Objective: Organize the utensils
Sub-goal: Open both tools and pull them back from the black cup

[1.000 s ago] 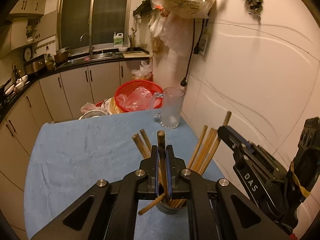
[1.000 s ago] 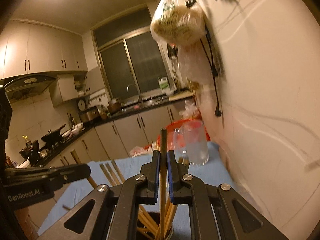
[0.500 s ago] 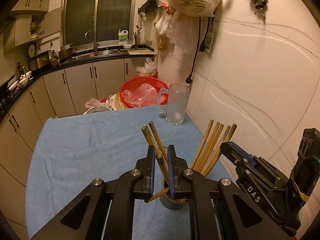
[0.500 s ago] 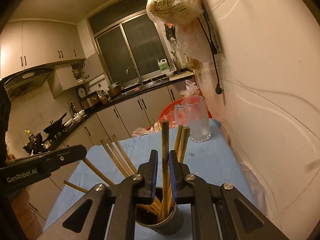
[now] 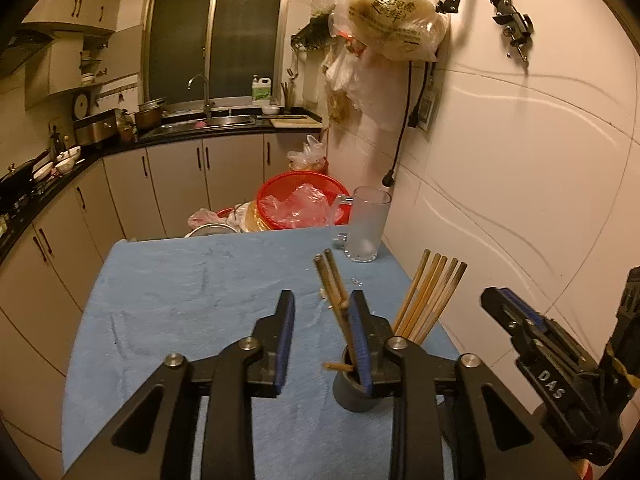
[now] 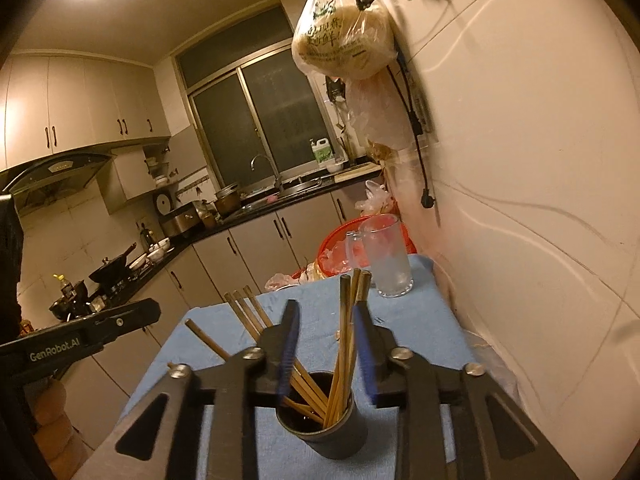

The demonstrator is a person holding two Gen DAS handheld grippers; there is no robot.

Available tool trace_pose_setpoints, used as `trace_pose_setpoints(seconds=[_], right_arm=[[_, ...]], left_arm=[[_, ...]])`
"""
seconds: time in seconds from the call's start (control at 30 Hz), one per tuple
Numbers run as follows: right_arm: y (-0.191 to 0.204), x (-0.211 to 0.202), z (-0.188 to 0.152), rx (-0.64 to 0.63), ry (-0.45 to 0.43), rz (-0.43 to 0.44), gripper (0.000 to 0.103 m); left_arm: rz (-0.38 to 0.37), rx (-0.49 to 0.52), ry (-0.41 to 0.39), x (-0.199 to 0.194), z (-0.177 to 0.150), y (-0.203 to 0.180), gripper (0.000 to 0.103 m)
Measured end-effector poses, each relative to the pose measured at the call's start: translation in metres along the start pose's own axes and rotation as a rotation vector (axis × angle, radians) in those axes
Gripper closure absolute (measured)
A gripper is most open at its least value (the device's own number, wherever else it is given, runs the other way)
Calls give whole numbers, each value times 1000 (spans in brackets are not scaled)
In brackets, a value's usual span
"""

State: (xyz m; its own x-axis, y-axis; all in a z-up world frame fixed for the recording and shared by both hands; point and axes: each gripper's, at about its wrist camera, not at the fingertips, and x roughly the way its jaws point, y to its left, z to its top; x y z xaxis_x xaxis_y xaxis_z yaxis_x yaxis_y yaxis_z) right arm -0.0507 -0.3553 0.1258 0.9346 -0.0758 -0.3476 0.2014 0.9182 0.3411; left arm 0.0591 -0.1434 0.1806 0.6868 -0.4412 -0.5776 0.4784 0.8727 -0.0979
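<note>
A blue cloth [image 5: 180,300] covers the bench. A frosted glass mug [image 5: 368,224] stands at its far corner, near the wall. Behind it sits a red basket [image 5: 280,192] holding clear plastic. A bagged loaf [image 6: 344,44] hangs above.

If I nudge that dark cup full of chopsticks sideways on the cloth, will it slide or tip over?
The cup is narrow, and the chopsticks stand well above its rim, leaning outward, so it probably tips before it slides. The blue cloth looks grippy and may bunch. The chopsticks sit loose and would likely shift or spill.
</note>
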Motion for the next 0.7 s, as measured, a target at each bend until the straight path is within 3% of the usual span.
trace_pose_setpoints(seconds=[0.07,0.17,0.27,0.43,0.53,0.7], right_arm=[[0,-8,-3,3,-10,-6,50],[5,-24,-10,-10,-33,-32,43],[9,-37,-21,-14,-29,-47,35],[16,-44,-48,-17,23,-113,30],[24,-50,-64,-11,76,-159,30],[39,-67,-92,-20,90,-226,24]], left_arm=[[14,-4,-8,-4,-6,5,69],[48,-6,-9,-8,-19,13,65],[84,-22,-9,-12,-34,25,49],[163,-23,0,-16,-65,37,31],[201,4,9,-19,-88,39,24],[268,56,53,-21,-122,43,18]])
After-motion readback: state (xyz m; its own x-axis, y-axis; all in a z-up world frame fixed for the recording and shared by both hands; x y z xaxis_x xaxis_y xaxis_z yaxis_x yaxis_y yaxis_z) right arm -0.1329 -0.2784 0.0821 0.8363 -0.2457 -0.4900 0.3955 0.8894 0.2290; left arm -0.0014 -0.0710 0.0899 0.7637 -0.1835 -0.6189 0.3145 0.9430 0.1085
